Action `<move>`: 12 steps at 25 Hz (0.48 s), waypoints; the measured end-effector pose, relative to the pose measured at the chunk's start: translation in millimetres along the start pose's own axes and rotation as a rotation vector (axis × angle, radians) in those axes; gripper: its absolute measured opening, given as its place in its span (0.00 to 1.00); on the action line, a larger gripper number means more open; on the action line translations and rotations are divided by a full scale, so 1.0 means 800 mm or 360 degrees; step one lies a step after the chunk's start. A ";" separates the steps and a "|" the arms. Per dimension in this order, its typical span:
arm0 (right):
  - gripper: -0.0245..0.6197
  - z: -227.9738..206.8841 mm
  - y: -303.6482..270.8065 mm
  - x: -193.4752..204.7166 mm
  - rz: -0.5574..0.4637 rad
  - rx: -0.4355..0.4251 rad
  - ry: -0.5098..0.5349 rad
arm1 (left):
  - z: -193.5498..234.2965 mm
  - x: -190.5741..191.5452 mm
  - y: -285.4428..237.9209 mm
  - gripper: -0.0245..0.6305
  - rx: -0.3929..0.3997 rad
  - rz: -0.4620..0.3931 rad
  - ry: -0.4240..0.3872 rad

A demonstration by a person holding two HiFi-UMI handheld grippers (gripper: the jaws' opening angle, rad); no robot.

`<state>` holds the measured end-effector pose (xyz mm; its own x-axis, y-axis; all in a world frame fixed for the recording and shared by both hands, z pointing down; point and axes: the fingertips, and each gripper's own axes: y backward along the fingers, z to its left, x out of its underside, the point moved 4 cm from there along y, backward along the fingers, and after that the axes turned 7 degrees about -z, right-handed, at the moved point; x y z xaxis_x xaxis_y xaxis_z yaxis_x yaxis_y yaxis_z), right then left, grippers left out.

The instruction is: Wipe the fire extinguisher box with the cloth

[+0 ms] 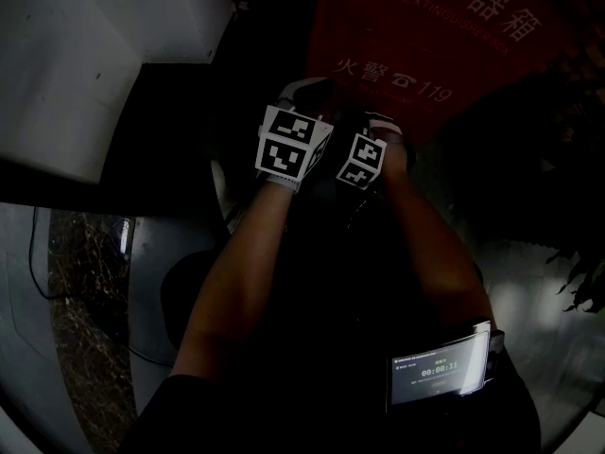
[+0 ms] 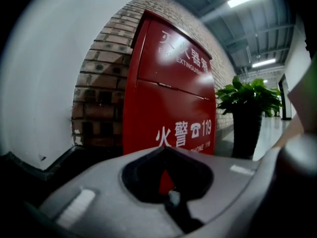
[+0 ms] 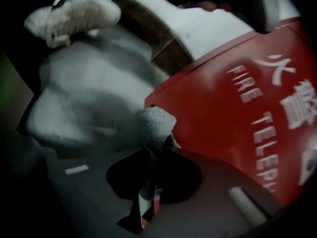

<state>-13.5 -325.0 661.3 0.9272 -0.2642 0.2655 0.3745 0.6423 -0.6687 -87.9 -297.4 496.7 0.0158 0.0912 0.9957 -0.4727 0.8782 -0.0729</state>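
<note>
- While the right tongs pinch the cloth, its tuft pokes out past their tips, near the red box.
- The left tongs are closed and empty, with the box ahead of them.
- Likely step: the approach. Next, press the cloth onto the box front and sweep.

Red box, white lettering; grey, mesh-textured cloth; brown brick-patterned wall; green plant.
</note>
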 end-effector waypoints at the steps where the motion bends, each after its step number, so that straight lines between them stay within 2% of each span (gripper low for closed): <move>1: 0.08 -0.008 0.011 -0.007 -0.0036 0.0023 -0.0048 | -0.003 -0.010 0.001 0.04 0.0006 -0.0018 -0.0017; 3: 0.08 -0.030 0.042 -0.024 -0.0118 0.0094 -0.0135 | -0.009 -0.039 0.004 0.04 0.0028 -0.0081 -0.0070; 6: 0.08 -0.068 0.101 -0.046 -0.0228 0.0260 -0.0147 | -0.020 -0.086 0.015 0.04 0.0033 -0.0186 -0.0151; 9: 0.08 -0.117 0.163 -0.057 -0.0326 0.0461 -0.0148 | -0.025 -0.118 0.028 0.04 0.0021 -0.0244 -0.0112; 12: 0.08 -0.188 0.228 -0.065 -0.0395 0.0728 -0.0139 | -0.014 -0.149 0.034 0.04 -0.0007 -0.0273 -0.0108</move>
<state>6.0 -302.2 421.3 0.8000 -0.4000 0.4472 0.5293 0.8215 -0.2122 -93.1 -279.3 375.2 0.0362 -0.0921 0.9951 -0.4643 0.8802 0.0983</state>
